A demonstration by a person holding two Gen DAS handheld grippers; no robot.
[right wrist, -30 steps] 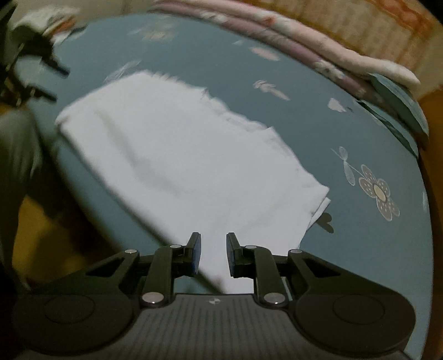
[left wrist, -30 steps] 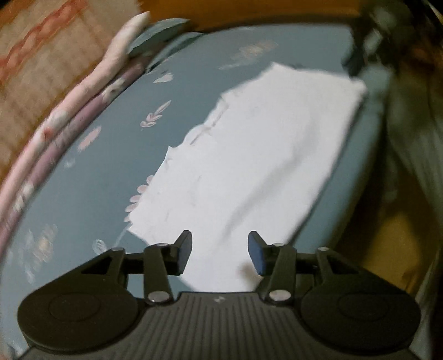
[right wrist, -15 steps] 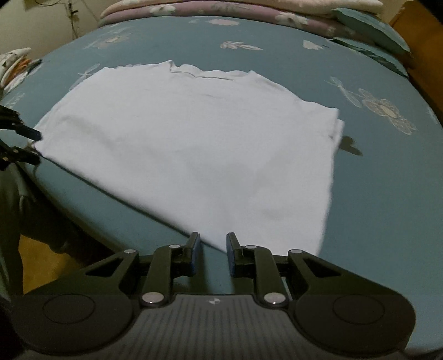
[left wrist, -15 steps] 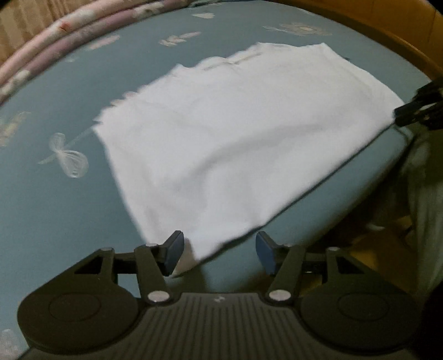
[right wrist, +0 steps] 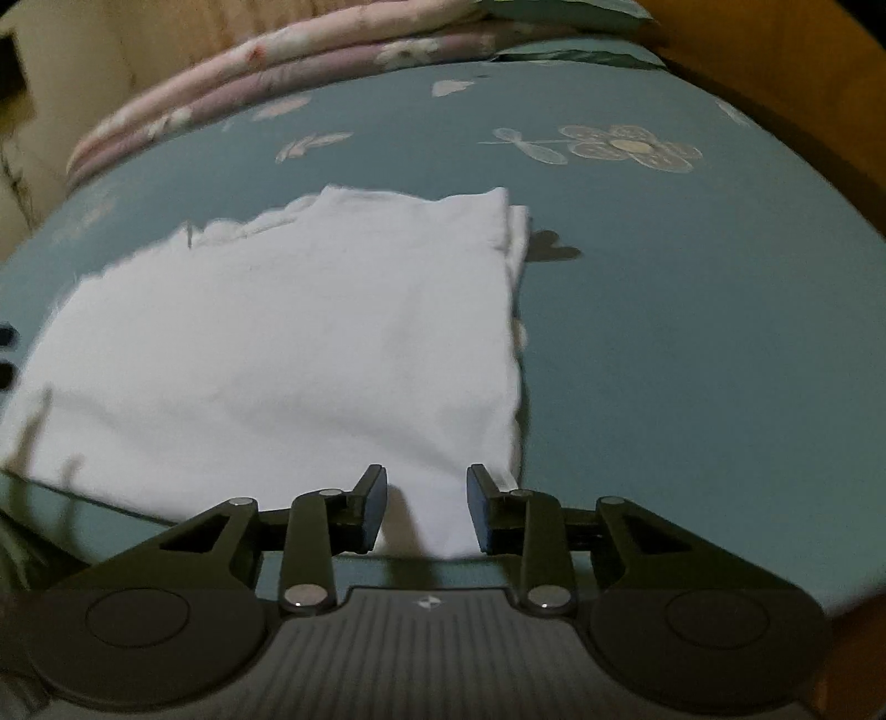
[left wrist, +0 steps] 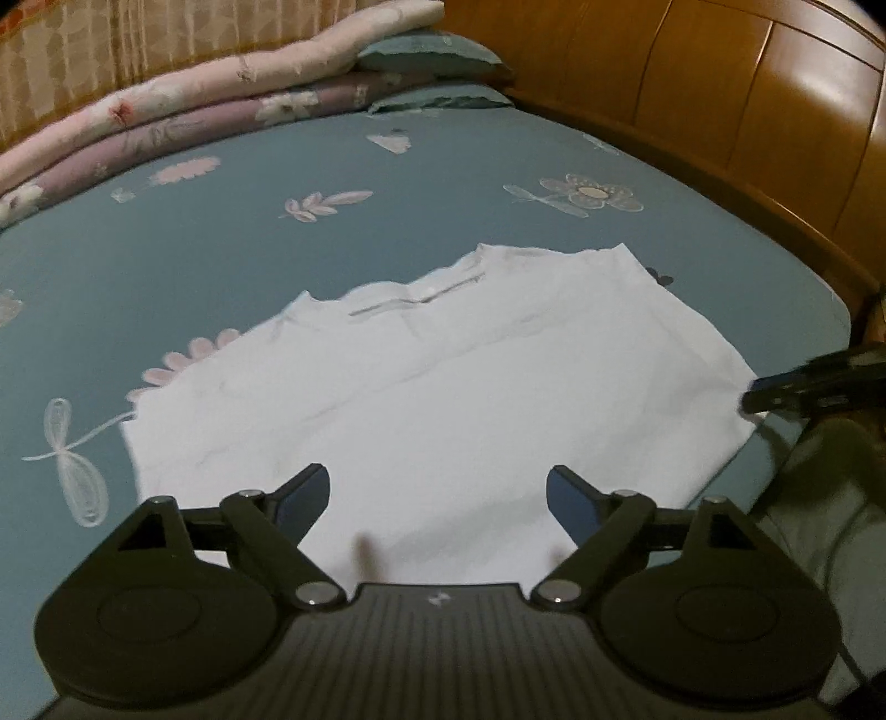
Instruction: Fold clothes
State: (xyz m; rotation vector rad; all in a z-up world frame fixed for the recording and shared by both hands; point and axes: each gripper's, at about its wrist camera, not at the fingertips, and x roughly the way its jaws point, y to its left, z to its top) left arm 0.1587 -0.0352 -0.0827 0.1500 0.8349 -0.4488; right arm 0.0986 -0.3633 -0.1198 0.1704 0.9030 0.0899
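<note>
While a white garment [left wrist: 443, 399] lies folded and flat on the teal flowered bedsheet [left wrist: 166, 266], near the bed's front edge, both tools hang over its near hem; the left hand-held gripper [left wrist: 437, 498] has its jaws spread wide and opening further, with the cloth beneath the gap but neither pad pressing on it; the right hand-held gripper [right wrist: 425, 507] stands narrower, its jaws also opening, and the garment's near right corner [right wrist: 443, 526] shows between the pads without being pinched; in the right wrist view the garment's right edge [right wrist: 512, 310] shows stacked layers, beside a small dark printed shape on the sheet; folded pink and purple quilts [left wrist: 183, 111] lie along the far side of the bed, with teal pillows [left wrist: 437, 50] next to them against a wooden headboard [left wrist: 720, 99]; the right tool's dark tip [left wrist: 814, 382] shows at the left view's right edge, touching or just beside the garment's corner.
</note>
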